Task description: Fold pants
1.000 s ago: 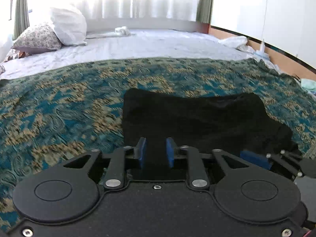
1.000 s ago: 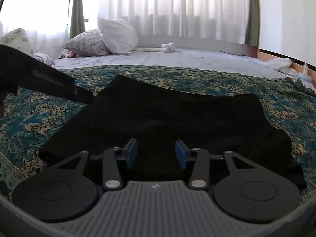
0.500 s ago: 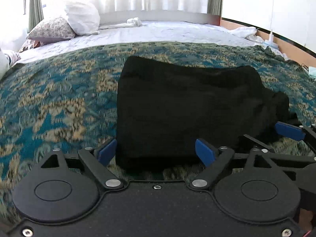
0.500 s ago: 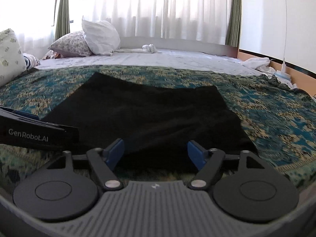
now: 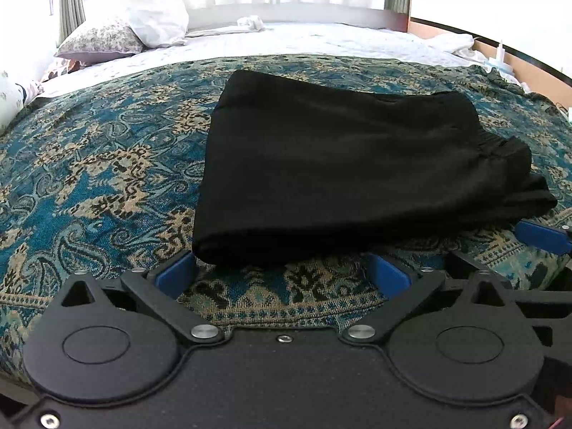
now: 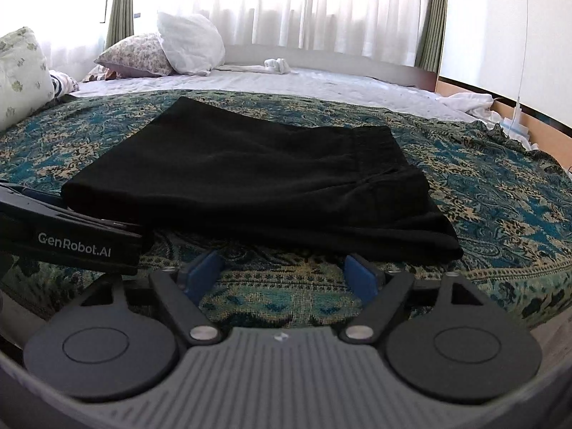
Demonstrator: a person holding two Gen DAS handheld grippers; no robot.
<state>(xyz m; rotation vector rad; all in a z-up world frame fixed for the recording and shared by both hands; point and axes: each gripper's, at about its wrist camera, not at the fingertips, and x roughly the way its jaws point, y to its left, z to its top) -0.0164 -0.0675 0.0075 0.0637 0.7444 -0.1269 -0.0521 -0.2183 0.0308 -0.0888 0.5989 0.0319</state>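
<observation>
The black pants (image 5: 343, 175) lie folded in a flat stack on the patterned bedspread (image 5: 100, 164), so both the left gripper (image 5: 282, 275) and right gripper (image 6: 282, 273) hover just short of the near edge, jaws just spread wide with nothing between them, the fold apparently released

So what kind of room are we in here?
Most likely a bedroom. The black pants lie folded on a patterned bedspread over a wide bed, with pillows at the far end and sheer curtains across the window behind it.
</observation>
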